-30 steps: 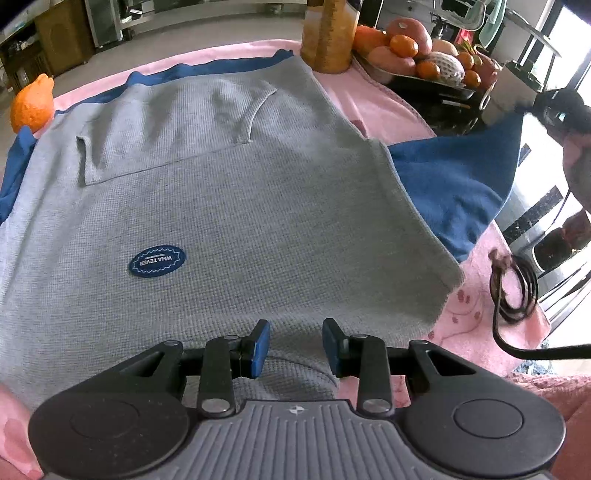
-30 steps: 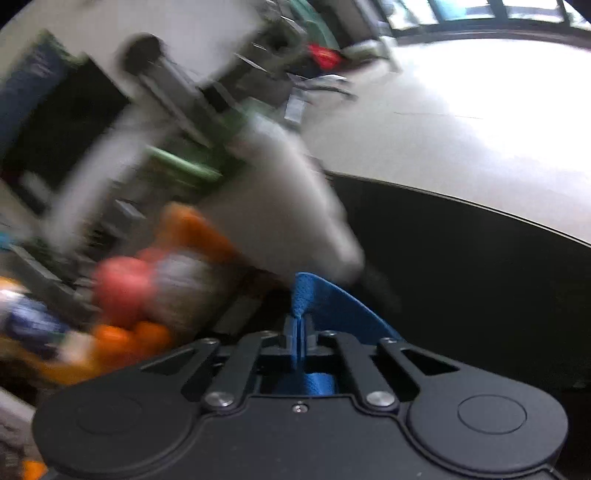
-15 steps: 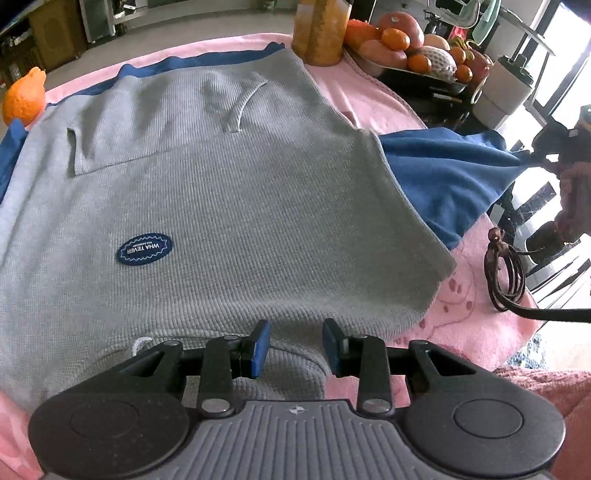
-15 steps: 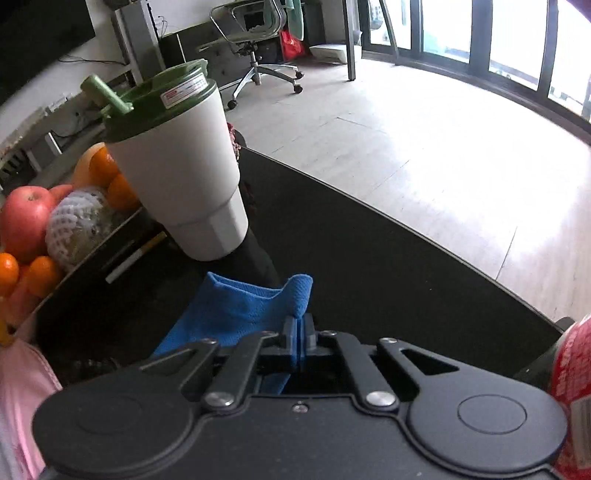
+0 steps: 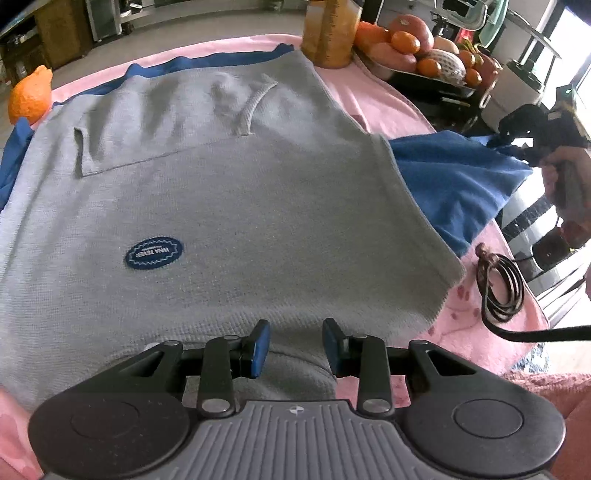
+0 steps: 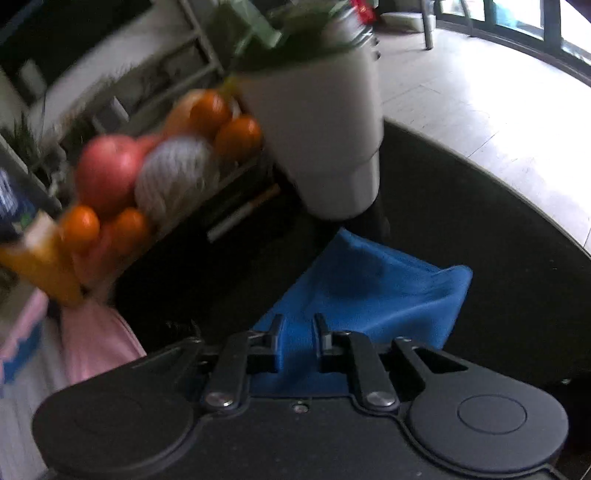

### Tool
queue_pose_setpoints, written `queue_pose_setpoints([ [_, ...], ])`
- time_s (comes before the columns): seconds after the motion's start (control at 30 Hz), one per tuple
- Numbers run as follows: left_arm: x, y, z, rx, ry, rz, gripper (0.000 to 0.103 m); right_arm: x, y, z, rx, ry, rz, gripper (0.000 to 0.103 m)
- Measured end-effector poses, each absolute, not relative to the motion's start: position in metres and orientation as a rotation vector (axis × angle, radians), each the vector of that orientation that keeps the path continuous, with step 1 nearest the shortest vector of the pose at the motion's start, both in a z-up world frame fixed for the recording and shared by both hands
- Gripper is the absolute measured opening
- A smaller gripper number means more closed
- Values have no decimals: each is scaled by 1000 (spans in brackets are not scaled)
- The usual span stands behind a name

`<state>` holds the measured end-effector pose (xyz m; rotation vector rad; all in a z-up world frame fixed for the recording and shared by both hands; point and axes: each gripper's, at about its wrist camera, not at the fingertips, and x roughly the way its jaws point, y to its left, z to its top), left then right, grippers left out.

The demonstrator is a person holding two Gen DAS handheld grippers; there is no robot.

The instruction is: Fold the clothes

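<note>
A grey waffle-knit top (image 5: 229, 192) with a round blue badge (image 5: 153, 253) lies flat on a pink cover (image 5: 376, 99), over a blue garment. Its blue sleeve (image 5: 454, 177) stretches out to the right. My left gripper (image 5: 295, 343) hovers open over the grey top's near edge, holding nothing. In the right wrist view, my right gripper (image 6: 298, 339) is open, and the blue sleeve end (image 6: 369, 288) lies loose between its fingers on a dark tabletop. The left wrist view shows a hand holding that right gripper (image 5: 517, 142) at the sleeve's tip.
A fruit tray (image 5: 417, 55), an amber jar (image 5: 332, 33) and a white cup (image 6: 325, 129) stand at the back right. A lone orange (image 5: 31, 96) sits far left. A coiled black cable (image 5: 498, 288) lies on the pink cover near the right edge.
My right gripper, shut on the blue sleeve half a second ago, has opened and swung left. The sleeve has been pulled out flat to the right. My left gripper has barely moved.
</note>
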<state>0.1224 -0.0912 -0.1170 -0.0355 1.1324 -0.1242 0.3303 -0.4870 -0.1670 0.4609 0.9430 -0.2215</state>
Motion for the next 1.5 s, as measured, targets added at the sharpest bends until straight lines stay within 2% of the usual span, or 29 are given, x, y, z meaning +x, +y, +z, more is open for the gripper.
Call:
queue_pose_setpoints([
  [0.2, 123, -86, -114, -35, 1130, -104, 32, 330, -477, -145, 433, 887, -267, 12],
  [0.37, 110, -71, -95, -58, 1069, -99, 32, 330, -468, -127, 409, 839, -304, 15],
  [0.43, 100, -56, -82, -100, 1025, -102, 32, 329, -465, -120, 399, 820, -319, 19],
  [0.5, 90, -39, -67, -144, 976, -100, 32, 297, -443, -80, 398, 750, -196, 33],
  [0.6, 68, -2, -42, -185, 879, -58, 34, 248, -409, -20, 394, 643, -14, 41],
  [0.7, 47, 40, -29, -194, 834, 40, 36, 195, -371, 7, 429, 594, 210, 42],
  [0.73, 44, 51, -31, -191, 849, 89, 35, 180, -357, 4, 451, 605, 285, 42],
  [0.83, 45, 84, -65, -231, 933, 216, 18, 151, -309, -33, 480, 751, 429, 40],
  [0.87, 48, 92, -78, -251, 959, 238, 14, 148, -290, -52, 450, 835, 443, 36],
  [0.9, 51, 95, -92, -260, 981, 240, 13, 145, -271, -70, 419, 918, 455, 33],
  [0.97, 53, 93, -118, -214, 1036, 224, 14, 143, -232, -102, 299, 1064, 441, 32],
  [1.0, 54, 92, -130, -189, 1060, 216, 20, 141, -215, -115, 233, 1117, 437, 32],
  [1.03, 50, 86, -131, -131, 1031, 204, 20, 139, -197, -127, 167, 1170, 432, 32],
  [1.17, 47, 82, -120, -67, 1106, 147, 20, 131, -164, -143, -37, 1181, 379, 33],
  [1.23, 45, 101, -96, -105, 1055, 166, 22, 130, -159, -136, -45, 1180, 352, 32],
  [1.43, 47, 167, -18, -139, 842, 305, 40, 141, -108, -23, -91, 938, 488, 33],
  [1.5, 59, 190, -4, -136, 799, 361, 48, 152, -81, 9, -116, 868, 551, 39],
])
